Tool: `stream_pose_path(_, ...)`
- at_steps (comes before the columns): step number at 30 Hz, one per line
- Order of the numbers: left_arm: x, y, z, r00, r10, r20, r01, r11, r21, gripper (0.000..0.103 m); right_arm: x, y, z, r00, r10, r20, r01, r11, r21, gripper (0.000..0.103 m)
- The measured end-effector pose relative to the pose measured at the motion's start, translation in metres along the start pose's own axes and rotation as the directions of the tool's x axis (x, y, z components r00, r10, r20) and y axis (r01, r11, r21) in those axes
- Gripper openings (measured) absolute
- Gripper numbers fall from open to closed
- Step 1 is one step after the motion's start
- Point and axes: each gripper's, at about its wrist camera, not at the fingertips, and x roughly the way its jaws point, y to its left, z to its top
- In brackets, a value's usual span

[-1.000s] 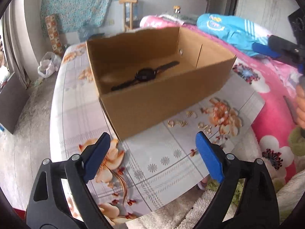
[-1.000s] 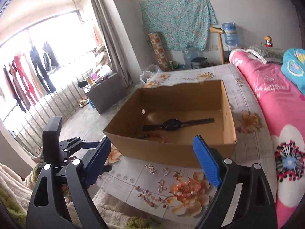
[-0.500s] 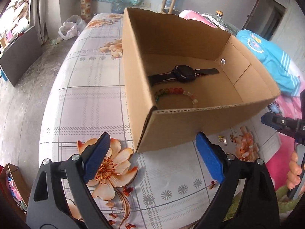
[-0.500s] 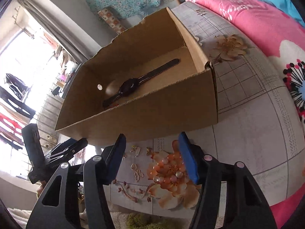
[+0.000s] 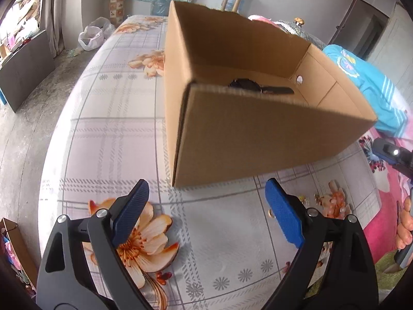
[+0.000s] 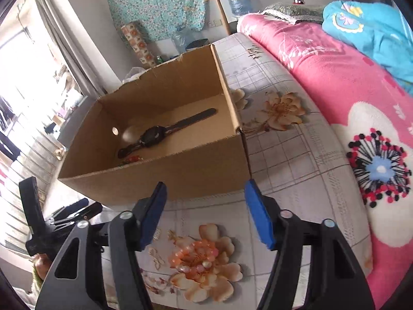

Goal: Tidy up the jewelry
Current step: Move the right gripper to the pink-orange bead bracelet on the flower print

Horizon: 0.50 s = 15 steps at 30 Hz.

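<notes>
An open cardboard box (image 5: pixel 258 134) stands on the flowered table cover (image 5: pixel 111 134). Inside lie a black watch (image 6: pixel 155 135) and a coloured bead bracelet (image 6: pixel 133 159). In front of the box, a pink bead bracelet (image 6: pixel 196 255) rests on a printed flower, with small gold earrings (image 6: pixel 156 233) beside it; the earrings (image 5: pixel 302 200) also show in the left wrist view. My left gripper (image 5: pixel 206 199) hangs open near the box's front corner, holding nothing. My right gripper (image 6: pixel 206 196) hovers above the loose pieces, its jaws opening, with nothing between them.
A pink flowered blanket (image 6: pixel 348 82) and a blue garment (image 6: pixel 369 25) lie to the right of the table. Grey floor (image 5: pixel 23 134) drops away on the left, with a dark cabinet (image 5: pixel 23 72) and a white bag (image 5: pixel 93 36). A hand shows at the right edge (image 5: pixel 405 224).
Both grippers have sunk closer to the table and rolled. The left one now looks at the box's corner from lower down. The right one's jaws narrowed, then widened again.
</notes>
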Motion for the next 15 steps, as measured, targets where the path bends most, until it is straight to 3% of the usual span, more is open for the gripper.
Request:
stream_pose_path(3, 0.005, -0.008, -0.018, 0.998, 0.058, -0.022, -0.057, 0.997, 0.061, 0.088, -0.011, 0.006, -0.015, 0.992, -0.129, -0.012, 0.127, 0.987, -0.094, 0.084)
stream_pose_path(6, 0.010, -0.023, -0.030, 0.987, 0.163, -0.013, -0.158, 0.972, 0.172, 0.090, -0.018, 0.008, -0.024, 0.981, -0.192, -0.014, 0.188, 0.969, -0.158, 0.097)
stream_pose_path(9, 0.009, -0.029, -0.036, 0.980, 0.195, 0.021, -0.196, 0.963, 0.186, 0.095, -0.036, 0.013, -0.028, 0.979, -0.200, 0.044, 0.205, 0.958, -0.201, 0.097)
stream_pose_path(12, 0.008, -0.027, -0.039, 0.982, 0.186, 0.031, -0.188, 0.969, 0.159, 0.095, -0.046, 0.020, -0.033, 0.961, -0.250, 0.121, 0.273, 0.929, -0.250, 0.097)
stream_pose_path(15, 0.007, -0.028, -0.042, 0.981, 0.188, 0.042, -0.193, 0.969, 0.157, 0.095, -0.043, 0.026, -0.042, 0.968, -0.208, 0.138, 0.241, 0.919, -0.312, 0.097)
